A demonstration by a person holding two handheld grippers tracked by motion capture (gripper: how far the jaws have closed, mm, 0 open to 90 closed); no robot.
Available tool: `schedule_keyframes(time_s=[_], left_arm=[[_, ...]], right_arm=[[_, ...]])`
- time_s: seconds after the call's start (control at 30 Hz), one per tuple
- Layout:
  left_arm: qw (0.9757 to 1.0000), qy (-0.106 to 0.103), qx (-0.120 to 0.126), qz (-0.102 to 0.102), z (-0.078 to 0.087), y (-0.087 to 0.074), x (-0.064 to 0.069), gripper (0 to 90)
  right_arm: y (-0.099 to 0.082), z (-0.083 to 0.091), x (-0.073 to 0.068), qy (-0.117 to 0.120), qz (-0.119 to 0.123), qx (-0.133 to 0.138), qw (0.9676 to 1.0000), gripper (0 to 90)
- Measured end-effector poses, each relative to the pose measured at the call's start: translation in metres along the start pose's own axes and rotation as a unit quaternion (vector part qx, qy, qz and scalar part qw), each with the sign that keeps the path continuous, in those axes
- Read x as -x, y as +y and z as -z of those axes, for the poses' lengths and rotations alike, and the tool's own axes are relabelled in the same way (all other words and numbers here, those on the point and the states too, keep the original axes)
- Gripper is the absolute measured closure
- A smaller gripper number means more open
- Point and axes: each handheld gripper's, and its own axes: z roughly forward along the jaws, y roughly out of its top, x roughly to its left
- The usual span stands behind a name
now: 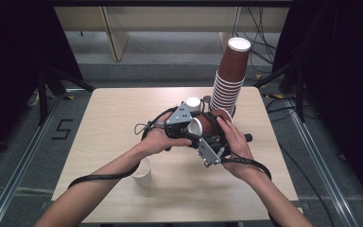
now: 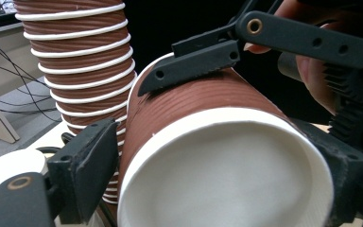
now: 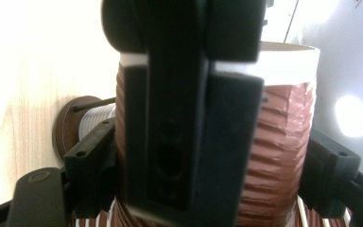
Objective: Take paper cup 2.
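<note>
A brown ribbed paper cup (image 1: 209, 124) lies on its side above the table between both hands. Its white base (image 2: 227, 175) faces the left gripper view. My left gripper (image 1: 195, 126) has a jaw on each side of the base end, and both black pads (image 2: 92, 165) touch the cup wall. My right gripper (image 1: 213, 135) comes in from the near side and is shut on the cup's body (image 3: 279, 142), with one of its jaws (image 2: 194, 66) lying across the top of the cup. In the right gripper view a jaw of the left gripper hides the cup's middle.
A tall stack of upturned brown cups (image 1: 229, 78) stands at the table's back right, right behind the held cup (image 2: 75, 61). A white cup (image 1: 143, 174) stands upturned under my left forearm. Another white cup (image 1: 193, 102) stands behind the left gripper. The wooden table (image 1: 108, 118) is bare on its left.
</note>
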Motion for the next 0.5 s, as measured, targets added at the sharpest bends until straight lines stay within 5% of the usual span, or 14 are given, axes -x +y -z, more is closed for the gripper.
schedule_keyframes(time_s=[0.2, 0.5], left_arm=[[1.0, 0.0, -0.005, 0.0, 0.0002, 0.0, -0.0009, 14.6], [1.0, 0.005, 0.0, -0.004, -0.0014, 0.0018, 0.0007, 16.6]], right_arm=[[0.0009, -0.0008, 0.0016, 0.001, 0.015, 0.001, 0.9999, 20.7], [0.0013, -0.0021, 0.001, -0.002, 0.005, 0.004, 1.0, 20.7]])
